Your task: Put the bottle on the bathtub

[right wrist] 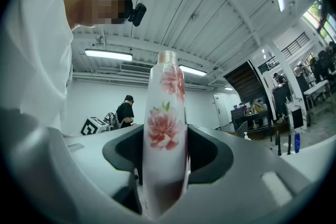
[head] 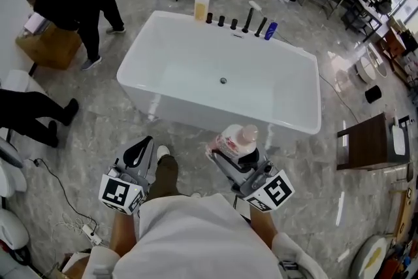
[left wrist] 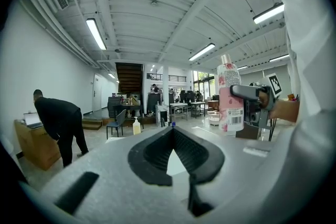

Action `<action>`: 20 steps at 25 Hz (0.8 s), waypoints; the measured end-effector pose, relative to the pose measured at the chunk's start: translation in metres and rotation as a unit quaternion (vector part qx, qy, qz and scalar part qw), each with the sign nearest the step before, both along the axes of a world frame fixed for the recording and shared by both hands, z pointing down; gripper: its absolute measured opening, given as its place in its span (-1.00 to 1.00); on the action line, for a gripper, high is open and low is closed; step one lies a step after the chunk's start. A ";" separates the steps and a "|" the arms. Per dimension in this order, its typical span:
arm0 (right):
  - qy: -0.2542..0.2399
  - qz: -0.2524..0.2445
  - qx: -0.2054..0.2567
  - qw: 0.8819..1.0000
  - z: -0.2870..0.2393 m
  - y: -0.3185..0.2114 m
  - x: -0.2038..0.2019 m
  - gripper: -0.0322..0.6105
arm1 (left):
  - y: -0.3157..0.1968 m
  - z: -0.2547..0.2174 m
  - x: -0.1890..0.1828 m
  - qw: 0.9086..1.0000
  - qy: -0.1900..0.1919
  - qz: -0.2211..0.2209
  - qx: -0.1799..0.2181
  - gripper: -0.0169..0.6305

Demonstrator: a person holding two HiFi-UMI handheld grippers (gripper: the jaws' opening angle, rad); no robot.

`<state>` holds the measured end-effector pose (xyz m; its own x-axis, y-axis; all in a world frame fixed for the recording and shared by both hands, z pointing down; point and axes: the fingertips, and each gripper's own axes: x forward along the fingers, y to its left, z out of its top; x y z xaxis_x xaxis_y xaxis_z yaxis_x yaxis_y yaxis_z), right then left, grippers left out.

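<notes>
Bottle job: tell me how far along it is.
Done: the floral bottle is clamped upright in the right hand-held gripper. In hand: it hangs in front of the bathtub, not yet on it. Left: carry it over and set it on the rim. The left hand-held gripper is shut, empty.

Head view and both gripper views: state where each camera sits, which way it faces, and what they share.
Head view: on the person's head, looking down at the bathtub; left gripper, right gripper, torso show.
Left gripper view: on the left gripper, facing across the room; shut jaws, shirt show.
Right gripper view: on the right gripper, tilted ceilingward; jaws grip the bottle.
Shared: the bottle, in all three.
</notes>
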<state>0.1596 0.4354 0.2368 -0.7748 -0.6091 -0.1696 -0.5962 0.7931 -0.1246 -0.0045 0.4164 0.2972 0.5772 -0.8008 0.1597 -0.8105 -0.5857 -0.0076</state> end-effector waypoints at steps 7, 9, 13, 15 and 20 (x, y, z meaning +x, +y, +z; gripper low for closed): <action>0.006 0.015 -0.014 1.000 0.014 -0.087 -0.026 -0.14 | -0.098 0.018 -0.031 1.000 0.009 0.008 -0.013 -0.94; 0.009 0.025 -0.017 1.000 0.016 -0.124 -0.036 -0.14 | -0.138 0.022 -0.041 1.000 0.010 0.017 -0.017 -0.94; 0.010 0.044 -0.024 0.999 0.015 -0.207 -0.066 -0.14 | -0.227 0.020 -0.068 0.999 0.012 0.036 -0.019 -0.94; 0.010 0.051 -0.025 0.998 0.009 -0.247 -0.082 -0.14 | -0.271 0.015 -0.082 0.999 0.014 0.046 -0.019 -0.94; 0.018 0.061 -0.030 0.998 0.003 -0.333 -0.118 -0.14 | -0.367 0.006 -0.109 0.998 0.019 0.061 -0.010 -0.94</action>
